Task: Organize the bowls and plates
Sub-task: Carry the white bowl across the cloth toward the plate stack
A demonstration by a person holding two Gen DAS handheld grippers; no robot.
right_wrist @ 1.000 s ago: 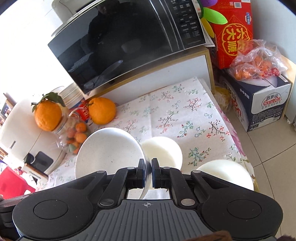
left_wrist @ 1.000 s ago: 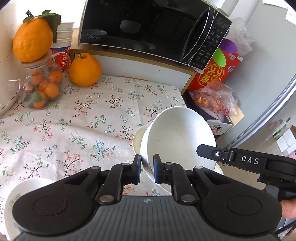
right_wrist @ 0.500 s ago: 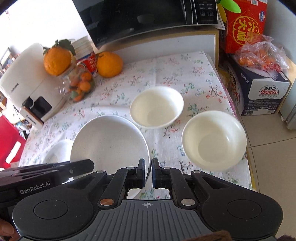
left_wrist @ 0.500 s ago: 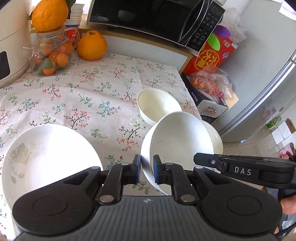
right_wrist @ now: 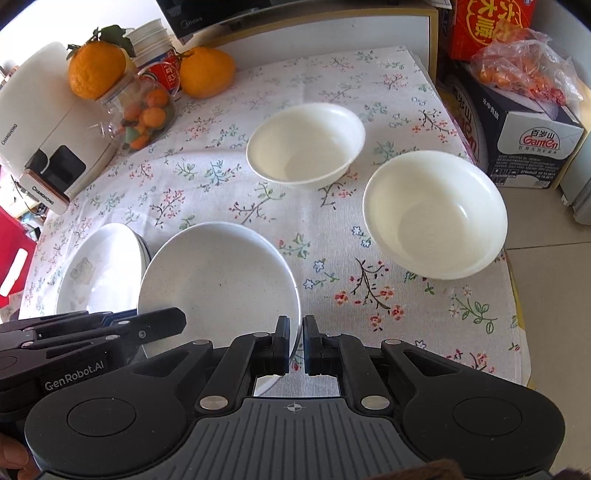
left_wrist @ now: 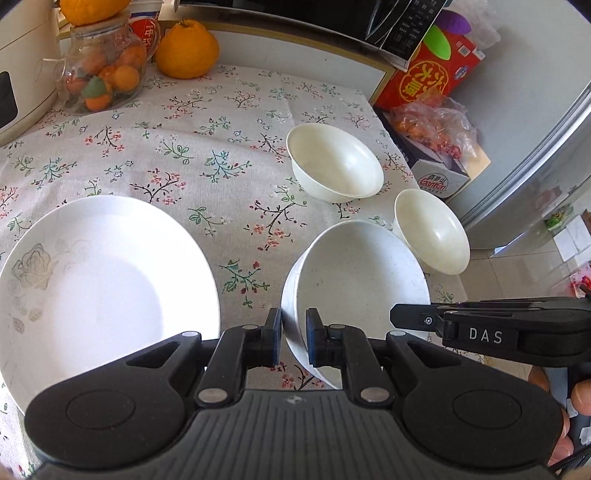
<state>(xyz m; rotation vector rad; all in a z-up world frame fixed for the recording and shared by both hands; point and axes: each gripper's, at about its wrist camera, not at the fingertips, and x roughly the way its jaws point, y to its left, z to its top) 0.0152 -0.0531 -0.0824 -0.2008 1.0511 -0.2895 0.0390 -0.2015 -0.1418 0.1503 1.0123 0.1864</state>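
Above a flower-printed tablecloth (right_wrist: 207,155), we hold a speckled white dish (right_wrist: 218,273) by its rim from both sides. Our left gripper (left_wrist: 293,338) has its jaws nearly shut on the dish's near-left edge, and our right gripper (right_wrist: 295,341) is pinched the same way on the opposite edge, its pads pressed to the thin rim. The dish sits tilted between the two tools over the front of the table; we cannot tell whether its base touches the cloth. Just beside it to the left lies a large white plate (left_wrist: 99,280) with a faint rose motif, resting on what looks like a second plate beneath. Two cream bowls stand upright on the cloth further off: one bowl (right_wrist: 304,142) near the table's middle, another bowl (right_wrist: 434,214) close to the right edge. At the back, a jar of small oranges (right_wrist: 144,114), two large oranges, a white appliance (right_wrist: 40,122) and a microwave (right_wrist: 221,14) line the wall.
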